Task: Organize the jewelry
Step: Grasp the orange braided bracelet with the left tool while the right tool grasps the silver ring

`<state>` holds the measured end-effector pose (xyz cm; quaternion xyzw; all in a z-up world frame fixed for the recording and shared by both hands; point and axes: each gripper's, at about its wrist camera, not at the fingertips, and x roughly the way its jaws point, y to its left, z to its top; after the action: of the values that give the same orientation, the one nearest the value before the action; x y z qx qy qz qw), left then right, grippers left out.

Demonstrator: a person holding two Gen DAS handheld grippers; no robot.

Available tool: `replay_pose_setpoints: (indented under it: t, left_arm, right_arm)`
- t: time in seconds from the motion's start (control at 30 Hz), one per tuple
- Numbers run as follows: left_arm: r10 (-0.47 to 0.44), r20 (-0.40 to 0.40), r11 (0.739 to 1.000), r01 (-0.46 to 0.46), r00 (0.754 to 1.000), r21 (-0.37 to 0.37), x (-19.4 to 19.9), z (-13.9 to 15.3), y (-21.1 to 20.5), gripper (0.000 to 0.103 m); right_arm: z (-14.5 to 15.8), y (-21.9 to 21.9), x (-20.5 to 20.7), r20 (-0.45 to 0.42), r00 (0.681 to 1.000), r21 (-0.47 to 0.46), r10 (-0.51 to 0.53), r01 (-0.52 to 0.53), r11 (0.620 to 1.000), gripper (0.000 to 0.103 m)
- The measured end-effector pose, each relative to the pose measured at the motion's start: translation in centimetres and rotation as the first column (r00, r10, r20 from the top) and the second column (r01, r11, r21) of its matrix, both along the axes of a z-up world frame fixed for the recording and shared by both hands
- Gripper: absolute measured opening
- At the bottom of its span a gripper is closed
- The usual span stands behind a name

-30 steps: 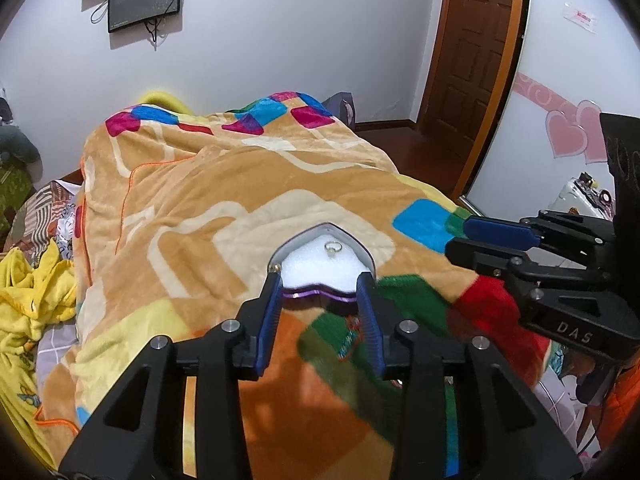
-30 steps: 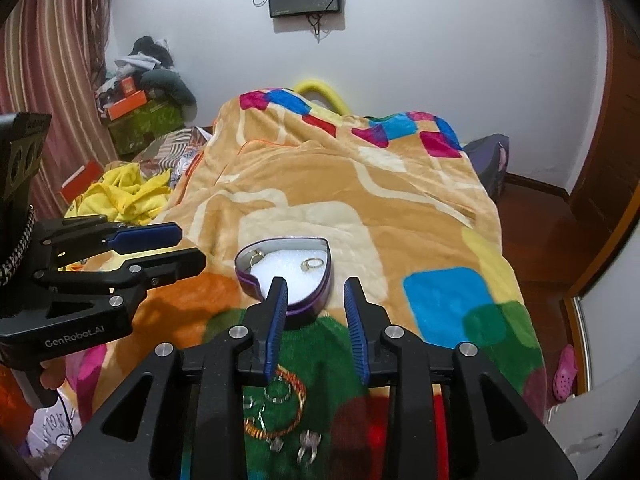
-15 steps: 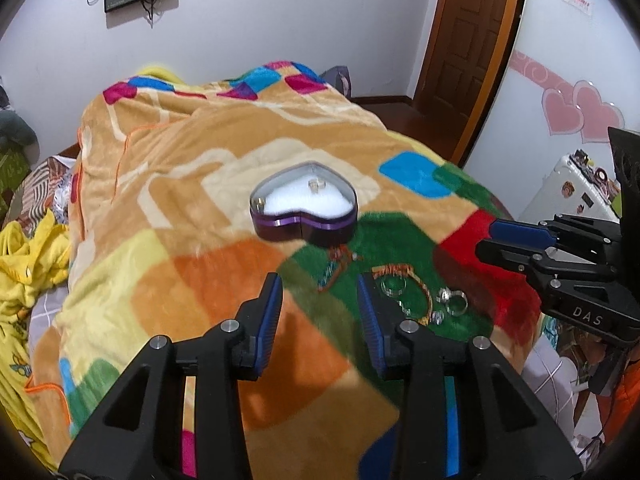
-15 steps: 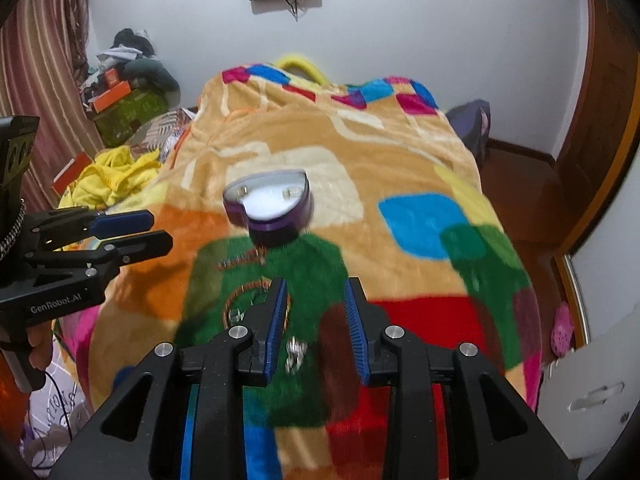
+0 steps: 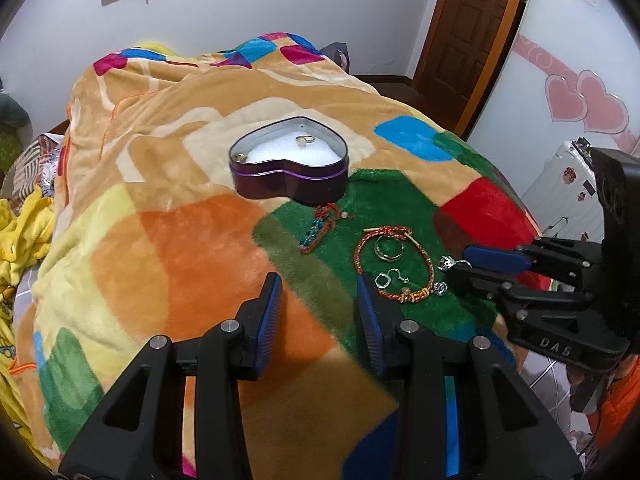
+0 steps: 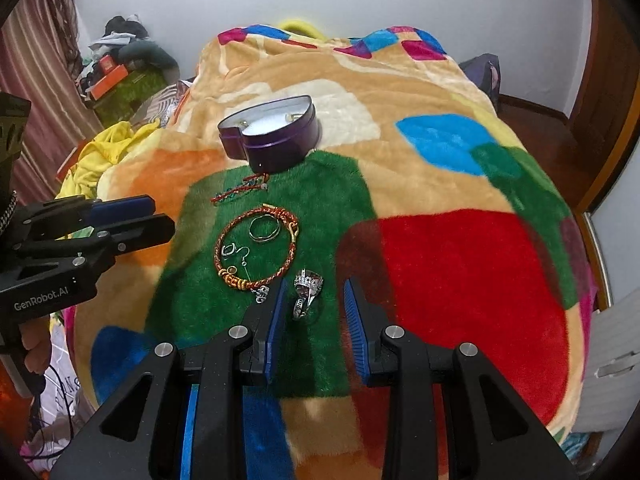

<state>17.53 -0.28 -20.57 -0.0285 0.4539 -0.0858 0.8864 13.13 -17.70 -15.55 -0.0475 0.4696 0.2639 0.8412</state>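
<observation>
Right wrist view: right gripper (image 6: 314,306), jaws spread, empty, over the silver stone-set rings (image 6: 306,290) on the plush patchwork blanket (image 6: 460,272), near the purple heart-shaped tin (image 6: 272,136). Risk: rings sinking into pile, slipping the pinch.

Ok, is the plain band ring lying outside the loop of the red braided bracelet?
No, the plain band ring lies inside the red braided bracelet, on the blanket's green patch.

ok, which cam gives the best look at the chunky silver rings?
Right wrist. The chunky silver rings lie unobstructed on the green patch, just ahead of the open right gripper. In the left wrist view, the right gripper partly hides them; only small bits show.
</observation>
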Motion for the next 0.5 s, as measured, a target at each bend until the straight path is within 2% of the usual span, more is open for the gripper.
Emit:
replay_pose_setpoints:
  t: [0.1,0.23,0.4,0.5]
  left_arm:
    - [-0.01,-0.006,1.0,0.01,1.0,-0.016,0.6,-0.3,-0.4,0.034]
    - [-0.024,-0.021,1.0,0.024,0.999,-0.015,1.5,-0.9,-1.2,0.025]
    - [-0.015,-0.067,0.998,0.011,0.998,-0.057,3.0,-2.1,-1.4,0.019]
    - [-0.01,-0.087,0.999,0.006,0.996,-0.048,3.8,-2.8,-1.6,0.017]
  right_arm:
    - [-0.2,0.1,-0.2,0.008,1.0,0.004,0.005,-0.005,1.0,0.026]
    - [-0.5,0.6,-0.5,0.03,0.999,-0.014,0.033,-0.033,0.999,0.013]
    - [-0.5,0.6,-0.8,0.06,0.997,-0.023,0.049,-0.047,0.999,0.013]
    - [-0.4,0.3,-0.8,0.06,0.997,-0.008,0.044,-0.044,0.999,0.013]
